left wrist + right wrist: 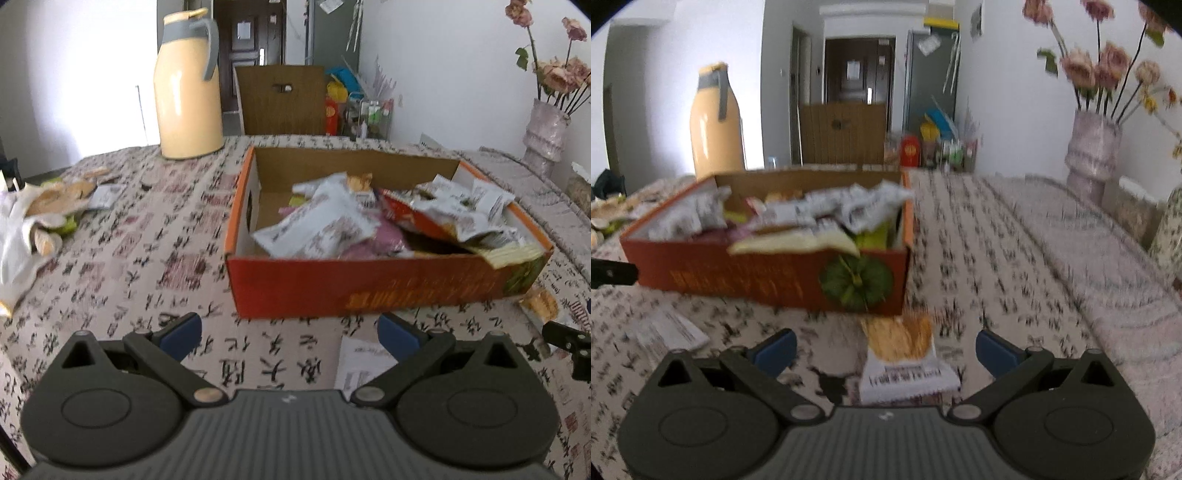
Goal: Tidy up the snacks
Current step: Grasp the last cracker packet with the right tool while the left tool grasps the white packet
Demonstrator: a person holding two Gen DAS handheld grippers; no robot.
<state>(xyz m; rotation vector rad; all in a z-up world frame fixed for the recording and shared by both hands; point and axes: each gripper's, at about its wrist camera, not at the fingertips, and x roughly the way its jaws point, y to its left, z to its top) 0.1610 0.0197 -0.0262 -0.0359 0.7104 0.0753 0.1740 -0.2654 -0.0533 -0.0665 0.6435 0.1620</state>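
Two claws, both spread wide and empty: right gripper (885, 345) hovers with a snack packet (904, 356) lying between its fingers, just short of the orange box (768, 280) ahead. Left gripper (290, 338) faces the box over bare cloth. Judgement: drop straight down, pinch the packet's middle, lift clear of the box wall.

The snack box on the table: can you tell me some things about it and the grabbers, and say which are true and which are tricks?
1. The orange snack box is full of packets. True.
2. The right gripper is squeezing a packet. False: its jaws are wide open, and the snack packet lies on the tablecloth between them.
3. A yellow thermos jug stands behind the box. True.
4. The left gripper holds a packet. False: its jaws are open and hold nothing.
5. The flower vase is inside the box. False: it stands on the table, off to the right.
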